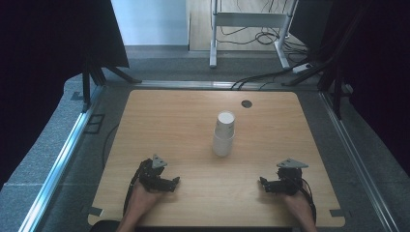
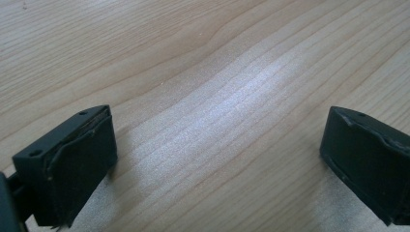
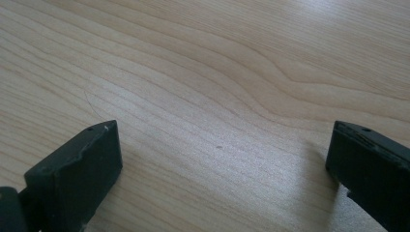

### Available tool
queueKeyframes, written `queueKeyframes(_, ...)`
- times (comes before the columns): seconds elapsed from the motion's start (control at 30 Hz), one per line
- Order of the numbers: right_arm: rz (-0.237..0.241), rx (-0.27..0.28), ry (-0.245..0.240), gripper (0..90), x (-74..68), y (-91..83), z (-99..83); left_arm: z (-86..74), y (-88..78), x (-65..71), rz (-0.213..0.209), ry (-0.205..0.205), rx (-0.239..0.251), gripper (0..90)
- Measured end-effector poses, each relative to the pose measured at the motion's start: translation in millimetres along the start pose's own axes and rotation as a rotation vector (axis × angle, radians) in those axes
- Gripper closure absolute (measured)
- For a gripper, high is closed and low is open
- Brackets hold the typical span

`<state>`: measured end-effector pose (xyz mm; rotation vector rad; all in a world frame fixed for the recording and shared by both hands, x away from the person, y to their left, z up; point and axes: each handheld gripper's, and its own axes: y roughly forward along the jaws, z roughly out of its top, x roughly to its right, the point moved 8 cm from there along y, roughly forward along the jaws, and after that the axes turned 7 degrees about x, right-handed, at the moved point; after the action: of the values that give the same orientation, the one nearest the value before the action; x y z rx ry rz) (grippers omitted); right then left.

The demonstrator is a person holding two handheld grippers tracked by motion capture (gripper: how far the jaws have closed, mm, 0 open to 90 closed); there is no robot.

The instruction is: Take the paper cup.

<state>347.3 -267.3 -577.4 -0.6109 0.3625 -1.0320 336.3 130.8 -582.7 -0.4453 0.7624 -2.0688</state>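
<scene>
A stack of white paper cups (image 1: 224,134) stands upright near the middle of the wooden table (image 1: 183,116). My left gripper (image 1: 175,182) rests low at the front left, pointing right, well short of the cups. In the left gripper view its jaws stand wide apart over bare wood, so the left gripper (image 2: 217,159) is open and holds nothing. My right gripper (image 1: 263,183) sits at the front right, pointing left. Bare wood also lies between the spread jaws of the right gripper (image 3: 222,164), which is open.
A small dark round hole (image 1: 246,103) sits near the table's far edge. Beyond the table stand white desk legs (image 1: 213,34) with cables (image 1: 261,77) on the grey floor. Metal rails (image 1: 58,164) run along both sides, with black curtains behind.
</scene>
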Motion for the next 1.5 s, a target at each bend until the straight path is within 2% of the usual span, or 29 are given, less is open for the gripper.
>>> queueKeyframes(0.5, 0.011, 0.000, -0.008, 0.0, 0.1, 0.4, 0.4, 0.5, -0.2, 0.0, -0.001, -0.001, -0.003, 0.0)
queueKeyframes(0.63, 0.022, -0.006, -0.014, 0.0, 0.2, 0.4, 0.6, 1.3, -1.8, -1.0, 0.002, -0.014, -0.006, 2.9)
queueKeyframes(0.67, 0.024, -0.007, -0.013, 0.0, 0.2, 0.3, 0.7, 1.8, -3.0, -1.5, -0.009, -0.030, -0.005, 3.2)
queueKeyframes(0.77, 0.025, -0.010, -0.018, 0.0, 0.3, 0.4, 1.1, 2.1, -4.2, -2.3, -0.021, -0.042, -0.005, 3.4)
queueKeyframes(0.97, 0.037, -0.007, -0.041, 0.2, -2.0, -1.0, 4.6, 9.0, -12.3, -7.3, -0.021, -0.038, 0.015, 2.6)
queueKeyframes(1.17, 0.049, 0.010, -0.050, 0.0, -3.0, -4.8, 11.9, 19.0, -20.1, -11.2, -0.030, -0.013, 0.023, 0.0)
queueKeyframes(1.4, 0.080, 0.014, -0.073, 0.0, -7.6, -8.8, 20.9, 29.2, -22.9, -6.7, -0.046, 0.017, 0.023, 0.6)
queueKeyframes(1.5, 0.090, 0.022, -0.078, 0.0, -8.3, -10.8, 25.7, 35.0, -23.7, -4.0, -0.065, 0.018, 0.031, 0.5)
